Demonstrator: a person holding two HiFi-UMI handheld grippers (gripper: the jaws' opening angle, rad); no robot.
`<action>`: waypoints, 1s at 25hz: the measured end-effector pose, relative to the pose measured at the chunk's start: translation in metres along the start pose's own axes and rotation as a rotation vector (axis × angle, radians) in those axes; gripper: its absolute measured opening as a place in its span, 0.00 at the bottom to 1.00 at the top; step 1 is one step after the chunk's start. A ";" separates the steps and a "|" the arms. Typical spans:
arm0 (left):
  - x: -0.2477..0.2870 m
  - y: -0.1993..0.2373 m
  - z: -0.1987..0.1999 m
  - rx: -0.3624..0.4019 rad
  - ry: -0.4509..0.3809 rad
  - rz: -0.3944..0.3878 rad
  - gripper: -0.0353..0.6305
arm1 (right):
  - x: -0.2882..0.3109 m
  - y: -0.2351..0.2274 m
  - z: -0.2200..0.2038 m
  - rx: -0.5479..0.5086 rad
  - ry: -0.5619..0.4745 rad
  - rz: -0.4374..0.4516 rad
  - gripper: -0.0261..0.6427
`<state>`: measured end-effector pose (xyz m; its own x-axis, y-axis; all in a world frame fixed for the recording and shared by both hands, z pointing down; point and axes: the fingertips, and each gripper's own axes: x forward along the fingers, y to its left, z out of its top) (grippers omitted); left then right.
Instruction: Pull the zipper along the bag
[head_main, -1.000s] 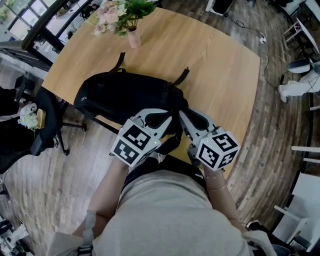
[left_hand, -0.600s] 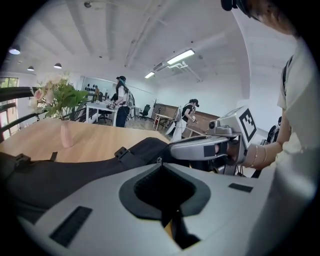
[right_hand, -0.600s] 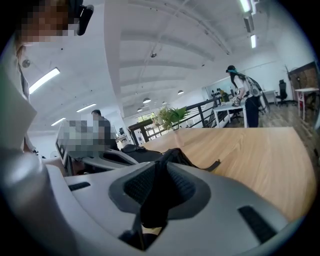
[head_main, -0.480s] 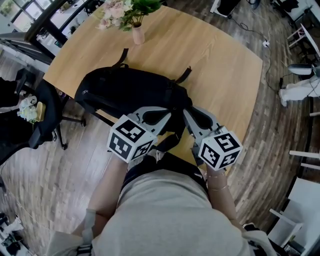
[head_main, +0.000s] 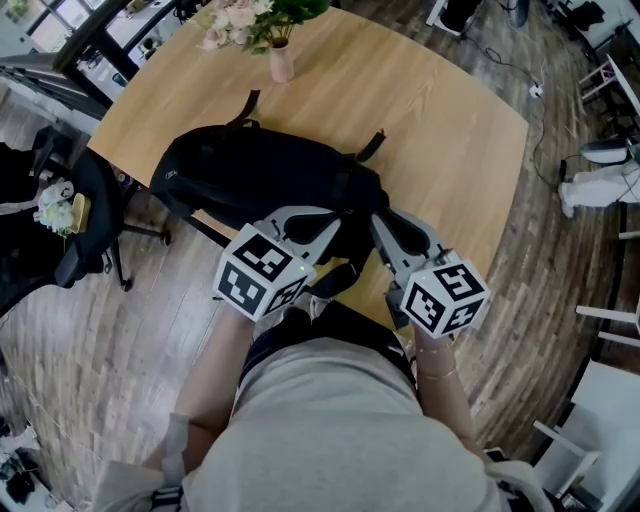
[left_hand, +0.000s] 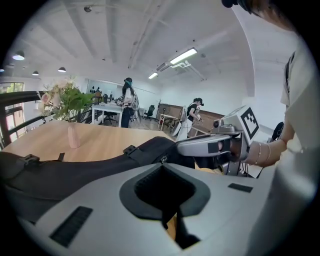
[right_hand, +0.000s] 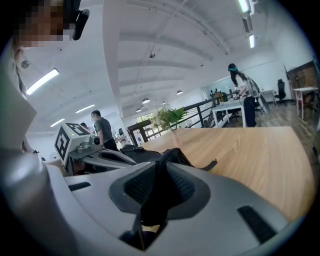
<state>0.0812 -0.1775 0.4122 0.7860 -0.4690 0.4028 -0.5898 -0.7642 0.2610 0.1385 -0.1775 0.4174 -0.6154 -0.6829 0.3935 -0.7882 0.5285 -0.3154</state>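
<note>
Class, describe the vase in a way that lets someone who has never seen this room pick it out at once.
Start at the wooden table. At its far corner, beyond the black bag lying across it, stands the vase. It is the only upright thing on the table: small, pink, and holding flowers with green leaves.

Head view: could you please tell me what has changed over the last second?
The left gripper rolled slightly, tilting its marker cube. The right gripper has just closed its tongs a little further on a black part of the backpack held between them. Neither gripper left the backpack's near end; backpack and flower vase kept their places on the table.
</note>
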 end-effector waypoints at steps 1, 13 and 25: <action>-0.001 0.001 0.000 0.000 0.000 0.004 0.08 | 0.000 0.000 0.000 0.002 -0.001 0.001 0.15; -0.022 0.030 -0.008 0.006 0.007 0.147 0.08 | -0.002 -0.003 0.001 0.021 -0.018 -0.006 0.15; -0.065 0.081 -0.016 0.028 0.022 0.291 0.09 | 0.000 -0.007 0.001 0.015 -0.013 -0.072 0.15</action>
<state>-0.0205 -0.2020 0.4209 0.5803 -0.6606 0.4763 -0.7841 -0.6113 0.1074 0.1439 -0.1820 0.4191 -0.5566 -0.7254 0.4049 -0.8303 0.4700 -0.2995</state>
